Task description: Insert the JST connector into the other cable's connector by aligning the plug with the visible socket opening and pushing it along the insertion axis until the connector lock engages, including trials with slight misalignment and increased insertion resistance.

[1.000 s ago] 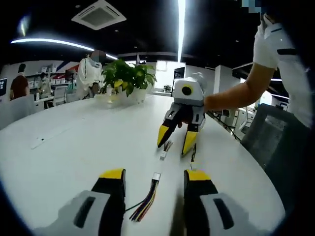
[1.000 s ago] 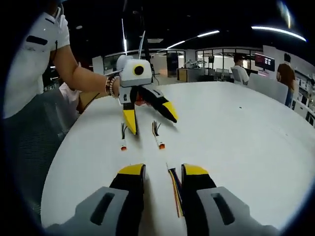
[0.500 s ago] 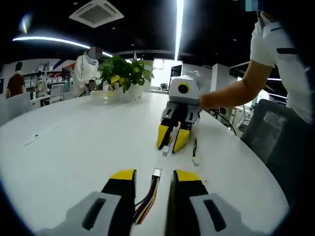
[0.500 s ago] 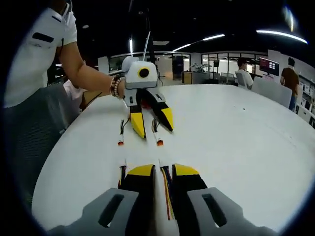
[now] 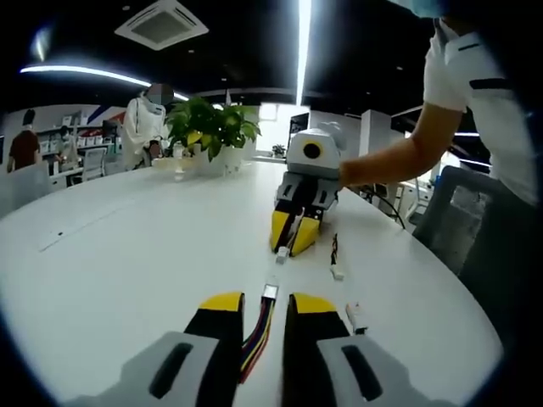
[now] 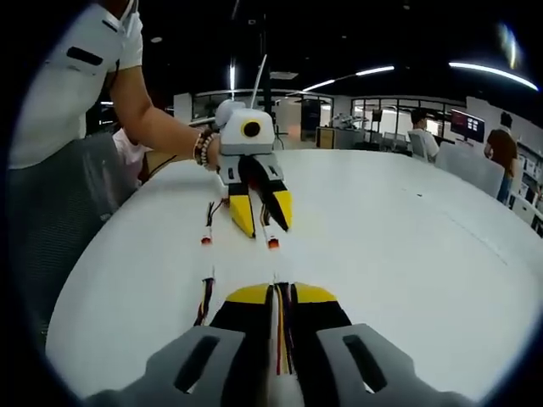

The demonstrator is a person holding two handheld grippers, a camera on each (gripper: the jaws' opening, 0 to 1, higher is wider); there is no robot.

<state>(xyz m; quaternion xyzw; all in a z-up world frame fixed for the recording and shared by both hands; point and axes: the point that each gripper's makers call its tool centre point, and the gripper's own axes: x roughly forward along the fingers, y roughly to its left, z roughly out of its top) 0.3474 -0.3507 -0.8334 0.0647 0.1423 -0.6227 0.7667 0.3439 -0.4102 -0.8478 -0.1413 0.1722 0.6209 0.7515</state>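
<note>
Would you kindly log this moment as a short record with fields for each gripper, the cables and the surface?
left gripper: jaws closed on multicoloured cable
right gripper: jaws closed on second wire bundle
loose cables: spare lead lying beside the gripped ones
surface: white table
background: potted plant

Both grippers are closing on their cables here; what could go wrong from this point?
The left gripper grips the multicoloured wires behind the white connector, so the plug could droop or twist off-axis. The right gripper pinches its cable the same way. Spare cables, one beside the mating line, might snag.
</note>
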